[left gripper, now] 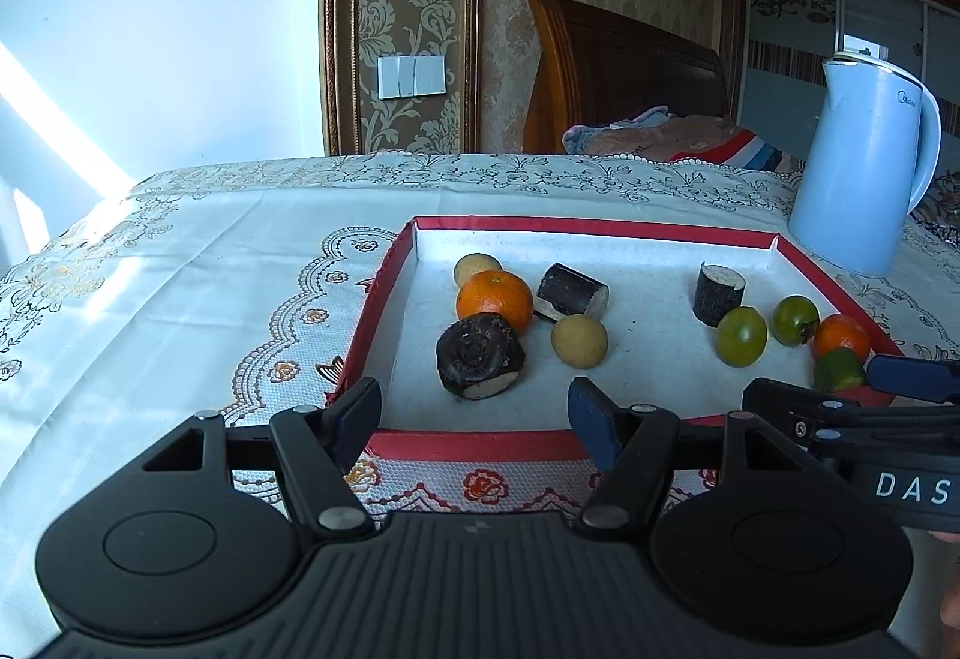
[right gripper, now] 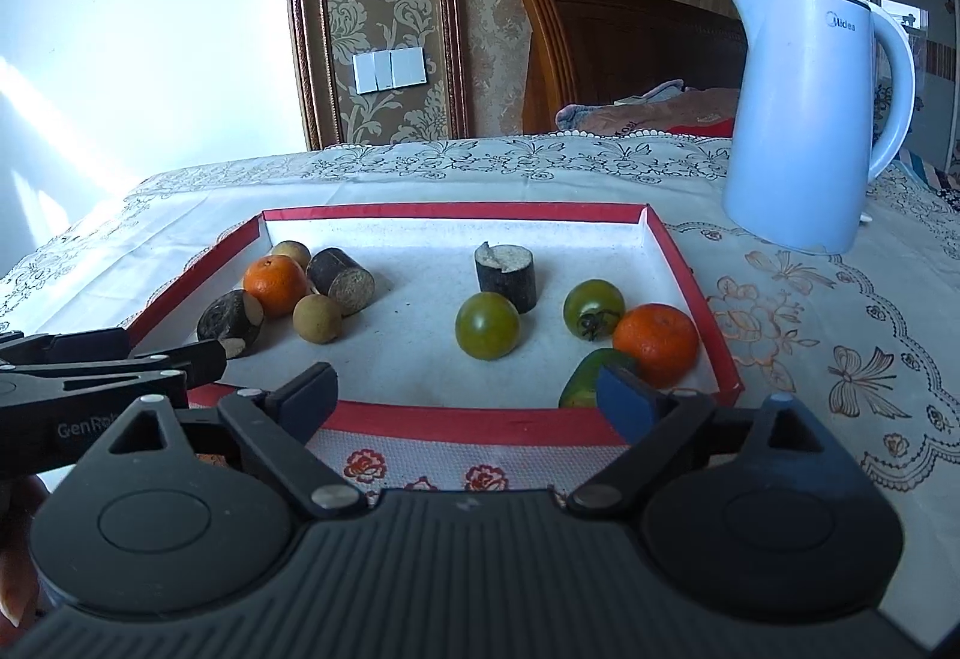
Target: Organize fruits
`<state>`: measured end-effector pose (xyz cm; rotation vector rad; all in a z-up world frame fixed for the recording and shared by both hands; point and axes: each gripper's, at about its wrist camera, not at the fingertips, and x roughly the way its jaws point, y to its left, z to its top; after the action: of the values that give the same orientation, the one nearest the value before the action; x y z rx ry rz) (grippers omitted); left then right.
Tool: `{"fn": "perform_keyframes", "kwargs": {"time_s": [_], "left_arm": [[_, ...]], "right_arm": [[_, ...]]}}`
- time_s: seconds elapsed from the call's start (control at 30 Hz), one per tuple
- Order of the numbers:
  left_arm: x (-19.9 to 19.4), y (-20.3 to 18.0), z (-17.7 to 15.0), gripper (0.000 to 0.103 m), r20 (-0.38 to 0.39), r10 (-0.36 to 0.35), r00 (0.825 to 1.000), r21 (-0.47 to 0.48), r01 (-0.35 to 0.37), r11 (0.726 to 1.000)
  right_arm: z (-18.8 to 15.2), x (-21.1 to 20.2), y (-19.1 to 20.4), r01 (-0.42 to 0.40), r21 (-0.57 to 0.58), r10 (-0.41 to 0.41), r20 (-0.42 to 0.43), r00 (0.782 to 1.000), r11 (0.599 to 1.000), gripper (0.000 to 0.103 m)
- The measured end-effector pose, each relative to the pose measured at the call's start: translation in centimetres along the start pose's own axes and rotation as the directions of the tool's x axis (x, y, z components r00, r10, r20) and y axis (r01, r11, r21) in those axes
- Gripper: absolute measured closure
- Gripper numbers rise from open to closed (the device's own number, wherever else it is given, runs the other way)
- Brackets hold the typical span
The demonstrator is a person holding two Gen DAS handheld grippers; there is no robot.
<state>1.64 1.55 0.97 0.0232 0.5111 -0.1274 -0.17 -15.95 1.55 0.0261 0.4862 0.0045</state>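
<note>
A red-rimmed tray (left gripper: 480, 443) with a white floor holds the fruit. At its left lie an orange (left gripper: 495, 299), two yellow-brown round fruits (left gripper: 579, 340) and two dark cane pieces (left gripper: 480, 362). Toward the right stand an upright cane piece (right gripper: 506, 275), two green tomatoes (right gripper: 487, 325), an orange (right gripper: 655, 335) and a green piece (right gripper: 585, 380). My left gripper (left gripper: 474, 413) hovers open over the tray's front rim, just short of the near cane piece, with nothing between its fingers. My right gripper (right gripper: 468, 392) is wide open at the front rim (right gripper: 480, 422). Its right pad is close beside the green piece.
A pale blue electric kettle (right gripper: 804, 119) stands on the patterned tablecloth (left gripper: 180, 299) behind the tray's right corner. Beyond the table's far edge are a wooden headboard (left gripper: 624, 65) and bedding. The two grippers sit side by side at the tray's front.
</note>
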Motion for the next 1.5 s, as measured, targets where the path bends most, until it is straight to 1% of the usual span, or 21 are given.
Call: {"fn": "perform_keyframes", "kwargs": {"time_s": [0.07, 0.1, 0.13, 0.17, 0.3, 0.47, 1.0, 1.5], "left_arm": [[-0.38, -0.04, -0.07, 0.034, 0.01, 0.003, 1.0, -0.002, -0.003, 1.0], [-0.52, -0.03, -0.13, 0.031, 0.008, -0.001, 1.0, -0.006, 0.001, 1.0], [-0.55, 0.02, -0.19, 0.026, 0.001, -0.011, 1.0, -0.01, 0.011, 1.0], [-0.6, 0.1, -0.27, 0.025, -0.006, -0.016, 1.0, -0.013, 0.016, 1.0], [-1.04, 0.07, -0.55, 0.025, 0.01, 0.002, 1.0, -0.004, -0.002, 1.0], [-0.97, 0.24, -0.68, 0.025, 0.002, 0.011, 1.0, -0.005, -0.011, 1.0], [-0.85, 0.36, -0.84, 0.025, -0.01, 0.017, 1.0, -0.001, -0.017, 1.0], [-0.81, 0.19, -0.87, 0.025, -0.009, 0.023, 1.0, 0.005, -0.023, 1.0]], "right_arm": [[-0.24, -0.14, 0.02, -0.002, 0.005, 0.002, -0.008, 1.0, 1.0, 0.007], [-0.31, -0.17, 0.04, 0.0, 0.005, 0.0, -0.01, 1.0, 1.0, 0.006], [-0.36, -0.19, 0.03, 0.001, 0.004, -0.001, -0.014, 1.0, 1.0, 0.006], [-0.45, -0.19, -0.02, 0.001, 0.007, -0.001, -0.017, 1.0, 1.0, 0.006], [-0.55, -0.1, -0.27, -0.009, 0.021, 0.01, -0.027, 1.0, 1.0, 0.006], [-0.72, -0.11, -0.2, -0.012, 0.022, 0.012, -0.033, 0.999, 1.0, 0.005], [-0.96, 0.16, -0.45, -0.014, 0.035, 0.016, -0.052, 0.999, 0.999, 0.002], [-0.98, 0.09, -0.39, -0.012, 0.033, 0.014, -0.05, 0.999, 0.999, 0.0]]}}
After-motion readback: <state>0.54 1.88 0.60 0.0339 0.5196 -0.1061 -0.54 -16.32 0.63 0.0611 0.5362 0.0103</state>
